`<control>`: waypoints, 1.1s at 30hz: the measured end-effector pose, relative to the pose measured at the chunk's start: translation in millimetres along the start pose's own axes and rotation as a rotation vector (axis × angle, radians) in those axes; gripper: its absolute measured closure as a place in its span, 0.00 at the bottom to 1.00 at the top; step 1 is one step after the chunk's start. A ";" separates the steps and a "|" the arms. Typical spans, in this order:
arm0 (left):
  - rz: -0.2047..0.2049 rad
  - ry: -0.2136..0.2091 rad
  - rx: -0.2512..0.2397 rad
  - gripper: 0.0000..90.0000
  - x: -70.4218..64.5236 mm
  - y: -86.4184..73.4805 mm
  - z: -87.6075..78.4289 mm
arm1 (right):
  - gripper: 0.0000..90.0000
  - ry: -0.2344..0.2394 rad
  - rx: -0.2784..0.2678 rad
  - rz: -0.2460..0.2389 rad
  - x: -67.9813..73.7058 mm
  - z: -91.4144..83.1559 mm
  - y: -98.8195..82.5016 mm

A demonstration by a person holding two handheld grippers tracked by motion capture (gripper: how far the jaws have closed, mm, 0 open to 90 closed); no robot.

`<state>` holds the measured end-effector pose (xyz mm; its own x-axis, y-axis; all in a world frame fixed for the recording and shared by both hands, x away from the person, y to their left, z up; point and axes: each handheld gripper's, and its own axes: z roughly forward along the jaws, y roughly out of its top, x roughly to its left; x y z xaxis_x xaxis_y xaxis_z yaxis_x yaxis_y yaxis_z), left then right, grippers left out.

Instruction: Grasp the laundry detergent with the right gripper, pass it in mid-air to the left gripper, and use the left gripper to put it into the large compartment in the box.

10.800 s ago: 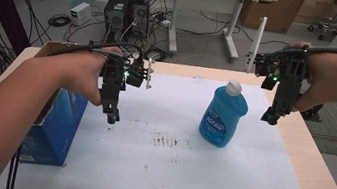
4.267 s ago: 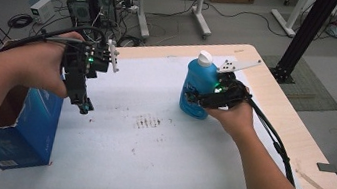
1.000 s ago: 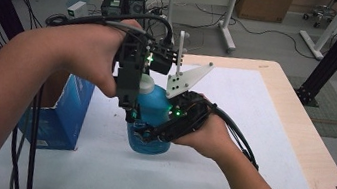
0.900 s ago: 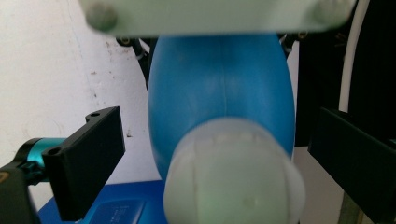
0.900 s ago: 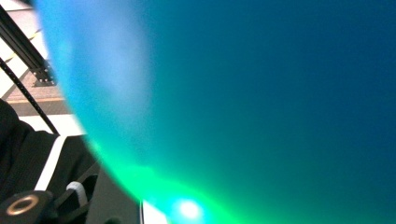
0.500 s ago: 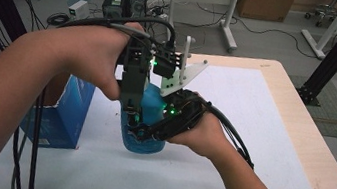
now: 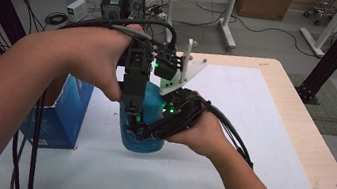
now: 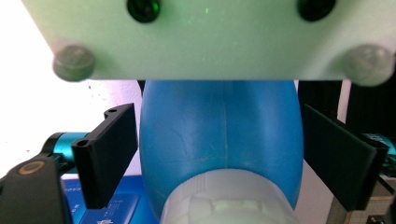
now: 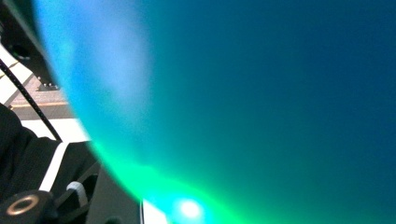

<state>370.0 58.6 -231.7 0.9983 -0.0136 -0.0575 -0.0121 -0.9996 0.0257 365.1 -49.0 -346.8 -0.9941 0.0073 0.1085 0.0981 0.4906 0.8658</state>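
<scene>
Blue plastic marks the thing in hand: a detergent bottle (image 7: 143,128) standing upright on the white sheet of the desk (image 7: 274,115), left of the frame's centre in the high view. The right hand-held gripper (image 7: 143,130) is clamped on the bottle's body from the right side, steadying it; in the right gripper view the blue wall (image 9: 243,102) sits pressed close against the camera. The left hand-held gripper (image 7: 134,114) comes down from above, pointing at the bottle's top. In the left gripper view its black jaws stand either side of the bottle's shoulder (image 8: 219,140), with the pale cap (image 8: 229,200) low between them. They have just been closing, yet the right jaw is still clear of the plastic, so no grip from above is made. The bottle seems placed and braced; taking hold of the cap, and probably turning it, is left to do. A blue carton (image 7: 59,116) stands at the left.
</scene>
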 end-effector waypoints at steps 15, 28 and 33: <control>-0.010 0.009 0.007 0.26 0.4 2.1 0.9 | 0.52 -0.004 -0.008 0.002 0.6 -1.6 0.5; -0.021 0.006 0.014 0.34 2.3 2.7 0.6 | 0.52 -0.005 -0.015 0.001 -0.6 -2.1 0.1; -0.023 0.009 0.019 0.35 2.8 2.9 1.4 | 0.52 -0.010 -0.011 0.005 -0.4 -1.8 0.1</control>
<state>372.7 55.7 -233.1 0.9987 0.0094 -0.0493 0.0096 -0.9999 0.0055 365.5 -50.5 -345.9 -0.9939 0.0185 0.1084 0.1039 0.4806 0.8708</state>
